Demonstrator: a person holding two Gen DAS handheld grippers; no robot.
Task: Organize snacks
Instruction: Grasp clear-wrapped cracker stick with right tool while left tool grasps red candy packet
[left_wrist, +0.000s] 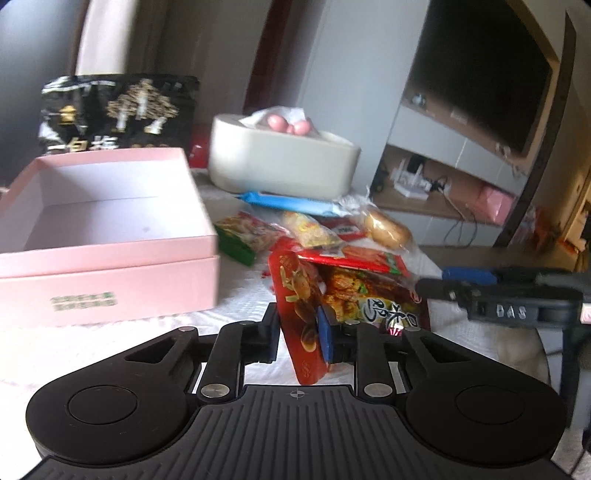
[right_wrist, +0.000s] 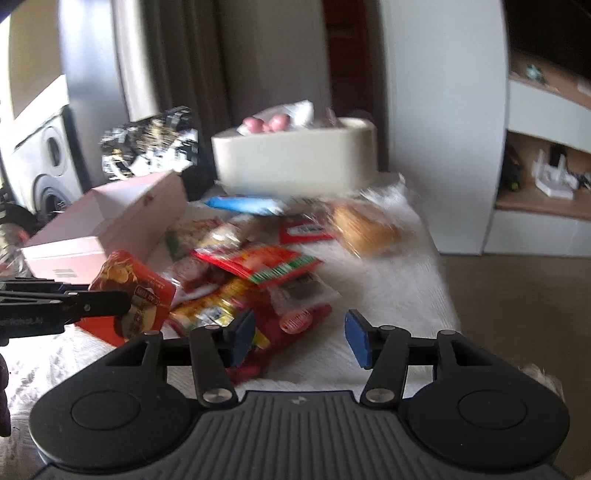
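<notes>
Left claw (left_wrist: 297, 332) clamped on red snack packet (left_wrist: 299, 295), blue pads pressing both faces; packet stands on edge, tilted, lifted off white-covered desk (left_wrist: 240, 295). Open pink box (left_wrist: 103, 229) just left of claw, nothing visible inside. Snack pile (left_wrist: 332, 240) beyond and right of claw, touching packet's far side. Cream tub (left_wrist: 280, 162) behind pile. Right claw (right_wrist: 299, 338) apart, nothing between pads, hovering at near edge of pile; left pad over red wrapper (right_wrist: 266, 343).
</notes>
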